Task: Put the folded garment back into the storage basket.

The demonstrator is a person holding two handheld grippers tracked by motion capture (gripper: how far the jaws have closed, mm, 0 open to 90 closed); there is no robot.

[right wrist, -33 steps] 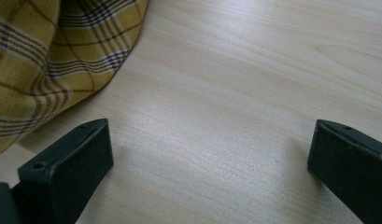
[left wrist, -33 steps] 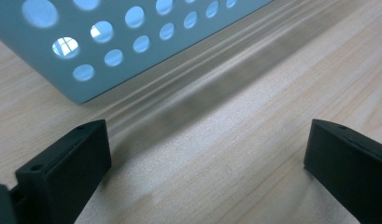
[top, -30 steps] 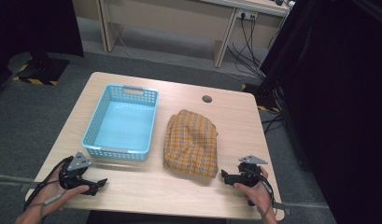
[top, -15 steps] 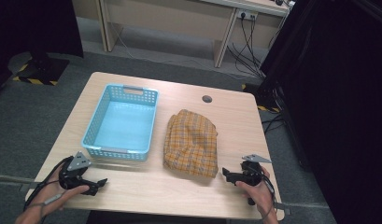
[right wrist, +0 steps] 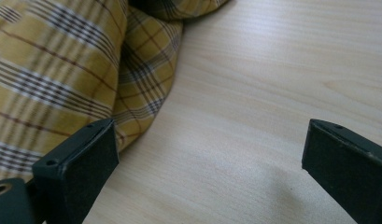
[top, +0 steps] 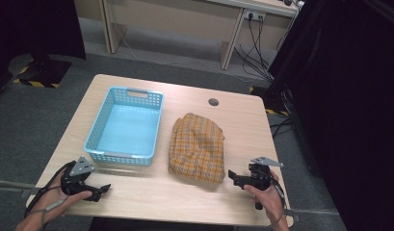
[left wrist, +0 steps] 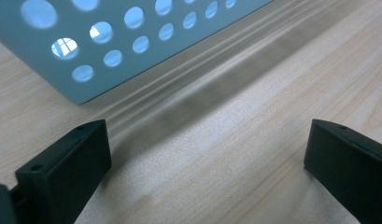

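Observation:
A folded yellow plaid cloth [top: 197,147] lies on the wooden table [top: 233,115], right of a light blue perforated basket [top: 124,125]. My right gripper [top: 233,177] rests low near the front right, open, just right of the cloth's near corner. In the right gripper view the cloth [right wrist: 62,70] lies beside the left jaw, and bare wood shows between the jaws. My left gripper [top: 104,190] sits at the front left, open, in front of the basket's near wall [left wrist: 132,42]; nothing is between its jaws.
A small round grommet [top: 213,102] marks the table's far side. A desk with hanging cables [top: 255,43] stands beyond on the grey carpet. A black curtain [top: 348,96] rises at the right. Bare wood runs along the front edge between the grippers.
My right gripper has shifted slightly along the front edge near the cloth's corner. The left gripper, basket and cloth stay where they were.

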